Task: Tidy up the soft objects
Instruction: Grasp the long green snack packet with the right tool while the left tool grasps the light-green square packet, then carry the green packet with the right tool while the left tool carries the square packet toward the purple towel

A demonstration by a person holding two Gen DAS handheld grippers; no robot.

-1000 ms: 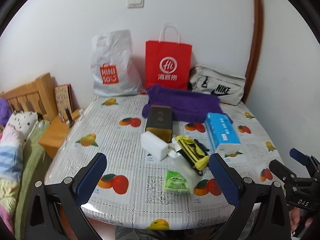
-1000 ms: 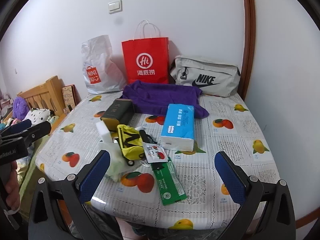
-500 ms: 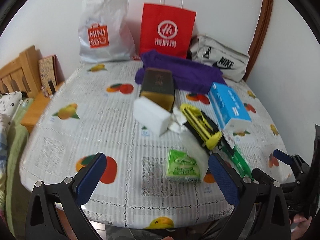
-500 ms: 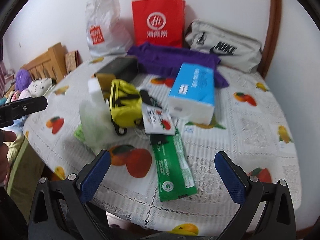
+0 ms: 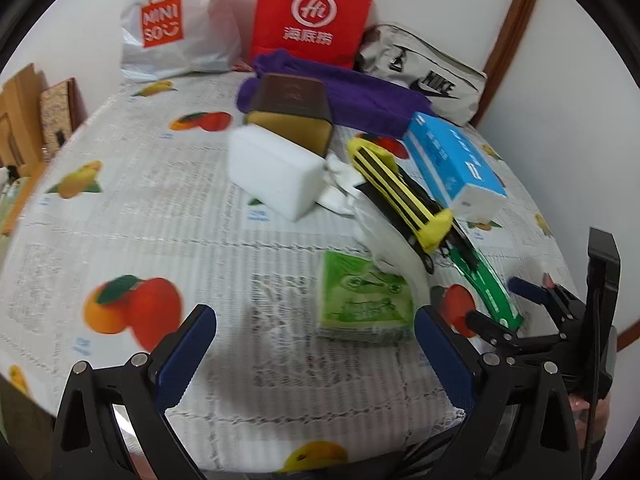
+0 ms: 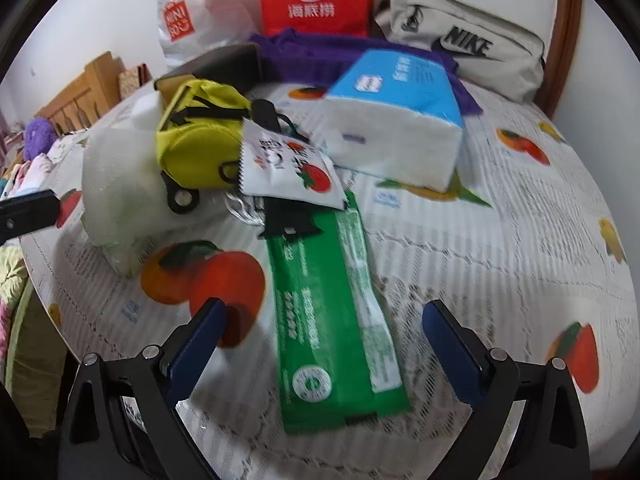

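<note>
A pile of soft goods lies on the fruit-print tablecloth (image 5: 160,240). In the left wrist view my left gripper (image 5: 316,352) is open and empty just short of a small green tissue pack (image 5: 364,304). Beyond it lie a white sponge block (image 5: 276,178), a yellow pouch (image 5: 396,192), a blue tissue pack (image 5: 452,164) and a purple towel (image 5: 360,96). In the right wrist view my right gripper (image 6: 324,344) is open, its fingers either side of a long green wet-wipe pack (image 6: 332,312). A white tomato-print sachet (image 6: 288,168), the yellow pouch (image 6: 200,136) and the blue tissue pack (image 6: 396,120) lie beyond.
A dark brown box (image 5: 292,108) stands behind the sponge. A red paper bag (image 5: 312,16), a white Miniso bag (image 5: 172,24) and a grey Nike bag (image 5: 424,76) line the wall. A wooden bed frame (image 6: 76,100) is to the left. The table's front edge is close under both grippers.
Both grippers have moved forward and down toward the table. The green tissue pack now sits close before the left gripper, and the green wet-wipe pack lies between the right fingers.
</note>
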